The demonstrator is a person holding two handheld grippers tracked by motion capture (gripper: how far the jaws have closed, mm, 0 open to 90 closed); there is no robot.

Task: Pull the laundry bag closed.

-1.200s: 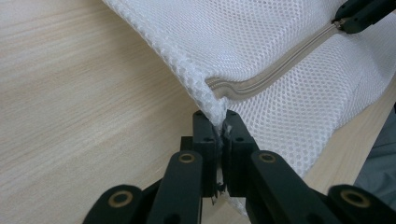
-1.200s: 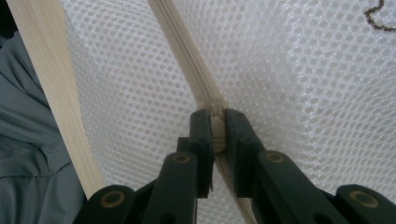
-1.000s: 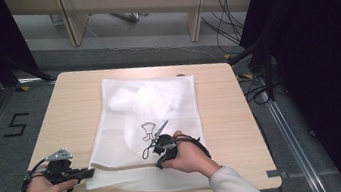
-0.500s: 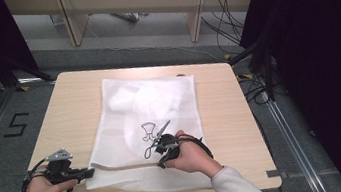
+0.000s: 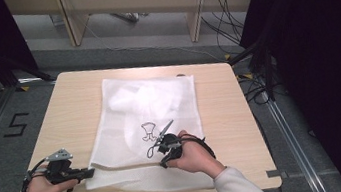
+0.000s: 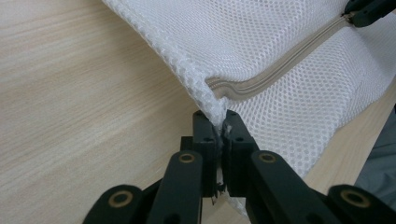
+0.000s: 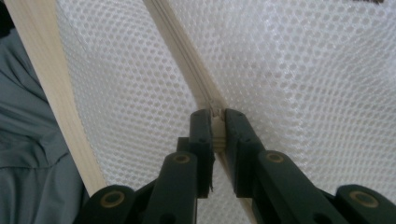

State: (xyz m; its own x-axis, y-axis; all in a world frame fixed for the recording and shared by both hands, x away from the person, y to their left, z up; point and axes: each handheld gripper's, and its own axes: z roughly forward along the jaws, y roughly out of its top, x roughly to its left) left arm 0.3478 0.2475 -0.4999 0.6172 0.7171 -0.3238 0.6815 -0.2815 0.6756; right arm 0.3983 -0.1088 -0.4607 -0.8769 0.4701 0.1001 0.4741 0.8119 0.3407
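Clearly soft, light mesh laundry bag [image 5: 151, 114]: left tool [image 6: 216, 122] pinches its 8 o'clock corner, right tool [image 7: 215, 113] clamps the zipper pull [image 7: 215, 113]

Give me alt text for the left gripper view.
The left gripper is shut on the corner of a white mesh bag lying on a wooden table. A beige zipper runs from that corner toward the right gripper.

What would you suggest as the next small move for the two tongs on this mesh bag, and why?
Probably slide the right tongs along the zipper, away from the left tongs. The right tongs are shut on the zipper's pull, and the left tongs pinch the corner of the mesh bag at the zipper's end, anchoring the fabric against that pull.
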